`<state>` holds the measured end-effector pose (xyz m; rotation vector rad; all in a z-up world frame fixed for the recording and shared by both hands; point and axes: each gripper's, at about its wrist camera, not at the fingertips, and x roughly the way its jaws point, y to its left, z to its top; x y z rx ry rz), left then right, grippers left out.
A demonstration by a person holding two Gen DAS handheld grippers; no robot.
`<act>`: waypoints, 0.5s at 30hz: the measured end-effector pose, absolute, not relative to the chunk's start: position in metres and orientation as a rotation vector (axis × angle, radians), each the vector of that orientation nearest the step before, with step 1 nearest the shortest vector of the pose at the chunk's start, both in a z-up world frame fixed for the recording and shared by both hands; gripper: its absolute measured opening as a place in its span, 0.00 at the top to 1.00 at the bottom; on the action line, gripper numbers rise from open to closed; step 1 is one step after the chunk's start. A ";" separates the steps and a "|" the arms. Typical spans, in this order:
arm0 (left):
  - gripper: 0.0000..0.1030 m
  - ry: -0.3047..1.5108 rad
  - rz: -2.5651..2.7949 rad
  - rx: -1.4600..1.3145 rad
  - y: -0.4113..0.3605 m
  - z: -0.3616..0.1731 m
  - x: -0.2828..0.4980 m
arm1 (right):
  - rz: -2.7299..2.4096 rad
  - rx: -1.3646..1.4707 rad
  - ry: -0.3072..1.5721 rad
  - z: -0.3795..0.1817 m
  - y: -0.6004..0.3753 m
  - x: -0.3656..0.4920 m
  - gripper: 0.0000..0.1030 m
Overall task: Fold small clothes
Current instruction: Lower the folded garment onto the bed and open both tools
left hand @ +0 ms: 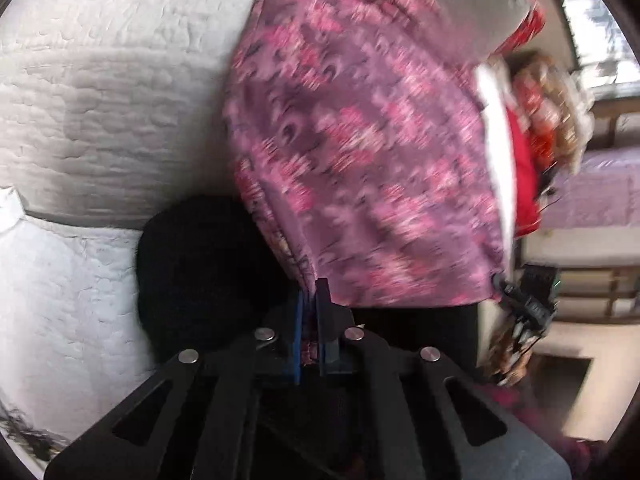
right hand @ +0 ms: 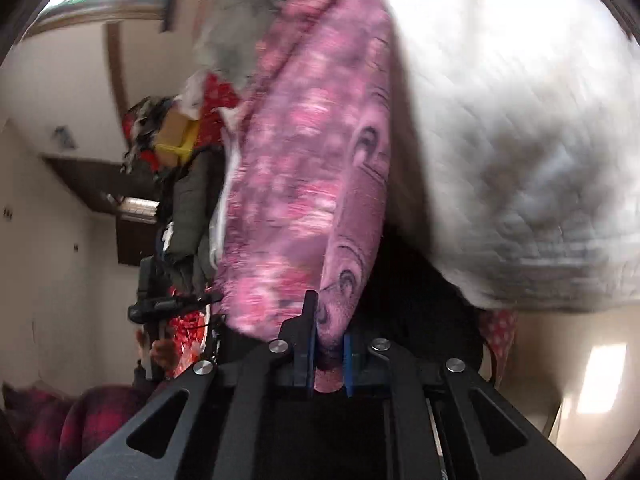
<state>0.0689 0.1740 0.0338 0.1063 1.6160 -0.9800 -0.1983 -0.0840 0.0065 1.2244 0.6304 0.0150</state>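
I have both grippers clamped on the same pink-and-purple patterned garment. The left gripper pinches a hemmed corner between its blue pads, and the right gripper has a thicker bunch of the cloth squeezed between its jaws. The piece hangs stretched between the two, lifted off the white quilted bedcover, with a dark rounded item lying beneath it.

I judge the fabric to be light, thin and limp: it drapes and sags freely, so it will not hold a shape until I lay it flat. The corners along the stitched hem are the sensible places to grip, since the seam gives the pads something firm.

The print is blurred here; I make out rosy blotches and small dark curls on mauve.
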 end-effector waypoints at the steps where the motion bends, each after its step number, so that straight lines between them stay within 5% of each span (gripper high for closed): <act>1: 0.97 1.610 -0.995 0.051 0.175 0.039 0.074 | 0.015 1.221 0.601 0.015 -0.086 -0.199 0.91; 15: 0.97 1.487 -1.034 -0.340 0.159 0.080 0.144 | -0.045 1.258 0.346 0.070 -0.160 -0.168 0.91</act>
